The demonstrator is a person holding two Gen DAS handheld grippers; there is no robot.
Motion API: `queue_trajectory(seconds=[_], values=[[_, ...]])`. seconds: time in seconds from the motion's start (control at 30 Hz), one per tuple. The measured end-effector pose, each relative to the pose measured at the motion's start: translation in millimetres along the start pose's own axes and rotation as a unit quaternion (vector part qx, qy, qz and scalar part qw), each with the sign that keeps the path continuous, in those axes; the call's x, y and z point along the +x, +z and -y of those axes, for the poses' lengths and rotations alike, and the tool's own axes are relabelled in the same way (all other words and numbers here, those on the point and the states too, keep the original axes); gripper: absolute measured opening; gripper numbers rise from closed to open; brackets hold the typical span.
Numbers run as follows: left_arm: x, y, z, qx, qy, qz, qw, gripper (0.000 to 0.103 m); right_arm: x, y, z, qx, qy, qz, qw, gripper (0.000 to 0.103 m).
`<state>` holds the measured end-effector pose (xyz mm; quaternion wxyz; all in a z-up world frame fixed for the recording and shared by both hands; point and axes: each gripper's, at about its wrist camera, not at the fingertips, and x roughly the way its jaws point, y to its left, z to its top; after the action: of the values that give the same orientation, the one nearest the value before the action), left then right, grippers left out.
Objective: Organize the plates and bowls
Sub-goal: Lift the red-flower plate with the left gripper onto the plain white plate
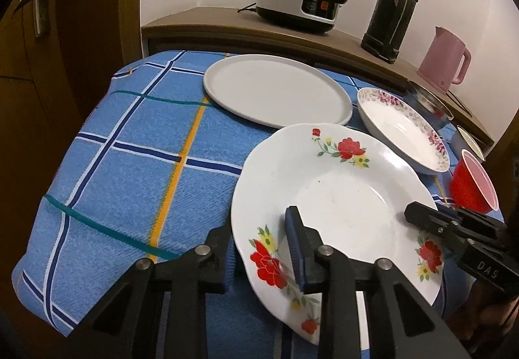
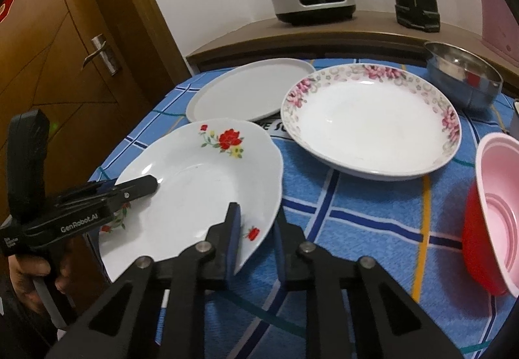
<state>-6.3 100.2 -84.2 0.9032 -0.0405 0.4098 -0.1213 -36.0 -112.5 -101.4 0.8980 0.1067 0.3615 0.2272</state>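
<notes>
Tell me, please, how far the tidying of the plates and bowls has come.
Nothing looks stacked yet. In hand: both the left gripper and the right gripper are clamped on the rim of the red-flower plate. Left: the plain white plate, the pink-flower plate, the metal bowl and the red bowl lie apart on the tablecloth.

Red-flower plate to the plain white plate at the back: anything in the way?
Nothing visible. The red-flower plate, both grippers on its rim, sits just in front of the plain white plate; only bare tablecloth shows between them.
</notes>
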Motion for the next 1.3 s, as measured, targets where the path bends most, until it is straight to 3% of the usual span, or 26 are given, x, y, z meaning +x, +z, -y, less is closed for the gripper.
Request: queue_trajectory(seconds=[0.27,0.67,0.83,1.03,1.3], values=[[-5.9,4.0,-4.3,-0.007,-0.007,0.001,1.0000,0.030,-0.4,5.7,-2.7,-0.006,-0.001,-0.002,1.000,0.019],[-13.7,51.6,-19.1,-0.009,0.015,0.058,0.9982,0.030,4.4,59.0,-13.3,-0.015,0.013,0.045,0.999,0.019],[12.6,84.8,-18.8,0.010,0.022,0.069,0.9973,0.031,22.7,86.7,-3.8,-0.011,-0.010,0.059,0.998,0.019],[61.1,120.6,-32.6,-0.010,0.018,0.053,0.9984,0.031,58.1,118.9,8.4,0.000,-0.048,0.057,0.997,0.019],[98.3,137.0,-36.5,-0.010,0.033,0.044,0.9984,0.031,97.9,140.6,25.8,0.029,-0.064,0.047,0.996,0.019]])
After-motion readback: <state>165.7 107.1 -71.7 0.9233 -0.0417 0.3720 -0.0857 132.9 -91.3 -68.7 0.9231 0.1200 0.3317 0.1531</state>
